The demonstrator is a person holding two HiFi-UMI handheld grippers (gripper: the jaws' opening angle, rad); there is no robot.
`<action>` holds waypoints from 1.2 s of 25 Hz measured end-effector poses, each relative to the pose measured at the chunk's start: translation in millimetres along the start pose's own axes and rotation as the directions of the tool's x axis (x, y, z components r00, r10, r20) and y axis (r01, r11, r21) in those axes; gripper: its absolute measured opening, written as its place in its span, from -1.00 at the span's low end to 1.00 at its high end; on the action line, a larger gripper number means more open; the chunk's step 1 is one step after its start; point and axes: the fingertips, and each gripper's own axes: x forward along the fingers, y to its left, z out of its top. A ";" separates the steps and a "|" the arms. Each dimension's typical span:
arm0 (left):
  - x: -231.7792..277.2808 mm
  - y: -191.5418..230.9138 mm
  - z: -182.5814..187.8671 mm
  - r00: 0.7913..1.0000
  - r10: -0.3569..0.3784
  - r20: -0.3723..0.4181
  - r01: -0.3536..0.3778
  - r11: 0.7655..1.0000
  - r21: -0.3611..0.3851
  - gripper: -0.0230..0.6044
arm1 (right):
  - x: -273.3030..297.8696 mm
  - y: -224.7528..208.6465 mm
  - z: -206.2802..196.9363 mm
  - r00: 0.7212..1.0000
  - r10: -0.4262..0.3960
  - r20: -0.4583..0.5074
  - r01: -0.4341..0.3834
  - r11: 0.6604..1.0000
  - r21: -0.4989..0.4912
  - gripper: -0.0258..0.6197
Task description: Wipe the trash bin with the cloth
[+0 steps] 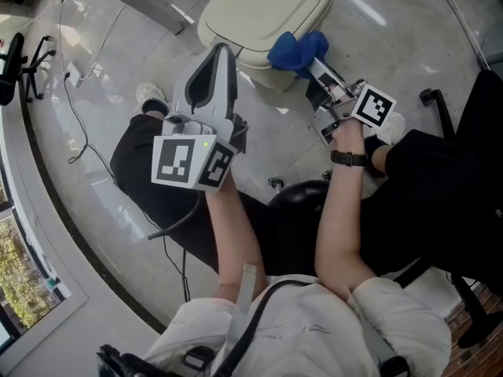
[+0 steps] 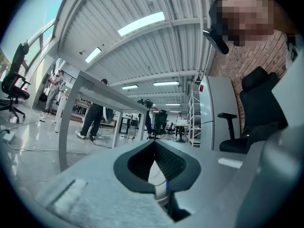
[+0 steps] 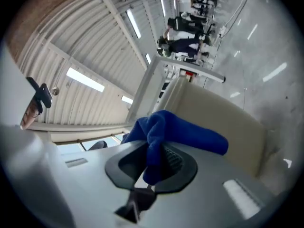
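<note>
Right arm stretched toward bin [image 1: 253, 8]. Right gripper [image 1: 308, 61] clamped on cloth [image 1: 289, 49], which lies on near-right edge of bin lid. Left forearm raised; left gripper [image 1: 222, 52] tilted upward beside near-left of bin, jaws together, nothing between.

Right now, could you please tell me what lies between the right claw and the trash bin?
Only the blue cloth, which the right claw is shut on, lies against the trash bin at its lid; the head view shows it.
</note>
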 end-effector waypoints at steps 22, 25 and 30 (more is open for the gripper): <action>10.4 2.9 -36.4 0.996 -0.001 -0.086 0.001 1.000 0.004 -0.93 | -37.6 -261.6 -161.7 0.663 -0.610 -0.435 0.679 0.734 0.005 -0.79; 8.5 -0.9 -34.1 0.997 -0.009 -0.077 0.008 1.000 -0.005 -0.93 | -35.2 -198.9 -104.3 0.781 -0.545 -0.305 0.591 0.803 0.078 -0.79; 7.2 -10.2 -23.9 0.998 -0.027 -0.050 0.027 1.000 -0.015 -0.93 | -9.8 -43.9 -7.3 0.962 -0.241 -0.129 0.249 0.967 0.055 -0.79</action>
